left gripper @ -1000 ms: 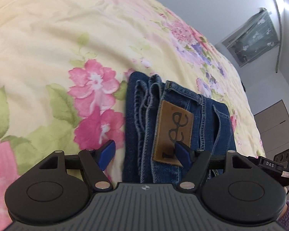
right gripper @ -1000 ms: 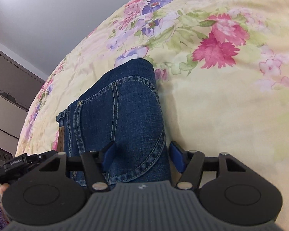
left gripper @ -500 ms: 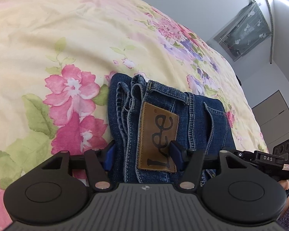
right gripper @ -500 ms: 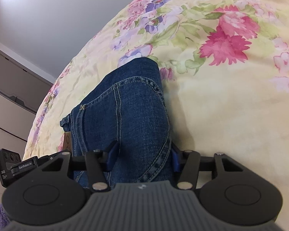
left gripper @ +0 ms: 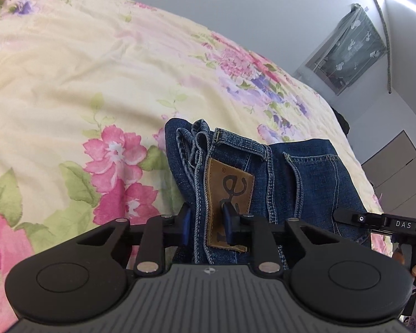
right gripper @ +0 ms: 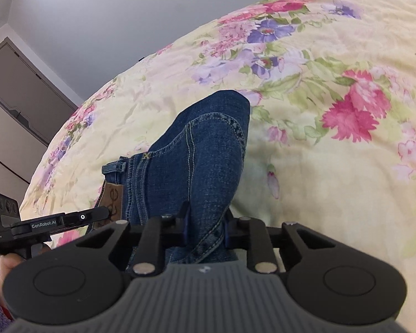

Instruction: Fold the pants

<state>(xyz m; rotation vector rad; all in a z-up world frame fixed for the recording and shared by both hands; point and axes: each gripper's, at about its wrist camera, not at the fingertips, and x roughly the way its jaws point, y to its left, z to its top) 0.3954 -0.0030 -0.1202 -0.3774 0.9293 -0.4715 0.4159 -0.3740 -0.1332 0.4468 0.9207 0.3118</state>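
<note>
I have both claws, jaws just closed, pinching the near edge of the folded jeans [left gripper: 277, 166]: left gripper [left gripper: 207, 226] at the waistband patch [left gripper: 230, 202], right gripper [right gripper: 205, 229] at the seat. The bundle stretches away across the floral bedspread [left gripper: 69, 83].

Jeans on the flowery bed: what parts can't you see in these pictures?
- Near end of the jeans: left wrist view, hidden under the left tongs and their black body.
- Brown label: its lettering is crumpled and partly covered by a blue pad.
- Right wrist view: the right tongs cover the pinched denim.
- The person's hand: mostly cut off at the left edge.
</note>
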